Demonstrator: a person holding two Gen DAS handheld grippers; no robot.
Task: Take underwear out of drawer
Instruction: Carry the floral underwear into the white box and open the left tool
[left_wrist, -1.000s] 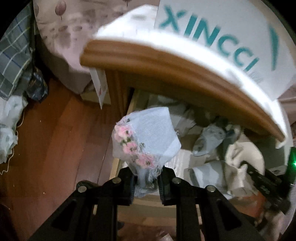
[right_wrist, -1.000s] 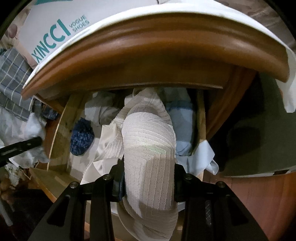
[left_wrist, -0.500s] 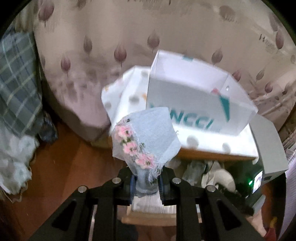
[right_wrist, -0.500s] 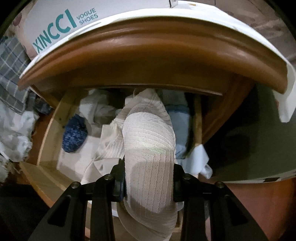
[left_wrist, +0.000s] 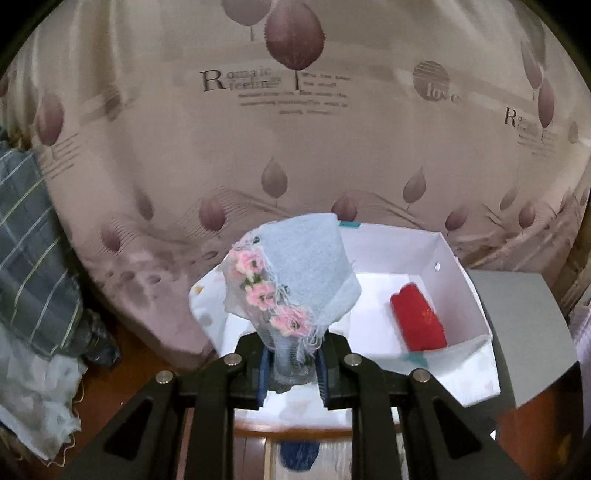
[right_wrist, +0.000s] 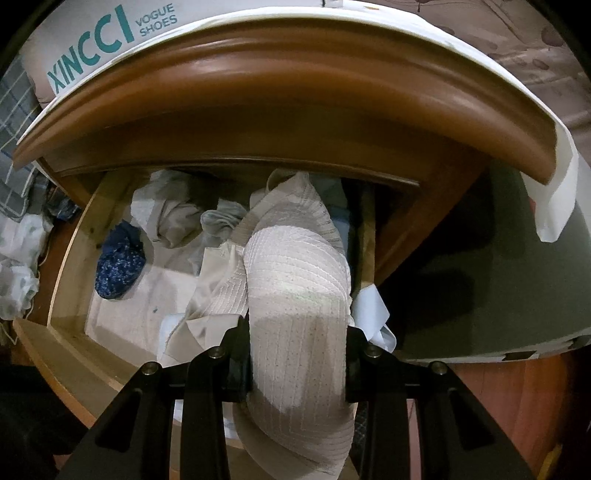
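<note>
Left wrist cam sits behind the left gripper (left_wrist: 291, 363), up high above the nightstand top, facing fwd and slightly down twd the curtain (left_wrist: 155, 122). It looks into the open shoe box (left_wrist: 439, 254) from above; a sliver of the drawer shows at the bottom edge.

Right wrist cam sits behind the right gripper (right_wrist: 299, 360), lower and very close, tilted down into the open drawer (right_wrist: 70, 254), w/ the nightstand's rim (right_wrist: 280, 74) overhead.

Shared betw. views: shoe box (right_wrist: 107, 29) (outer side only in right view), curtain at top right, plaid cloth (left_wrist: 26, 240) at left edge, nightstand top.
</note>
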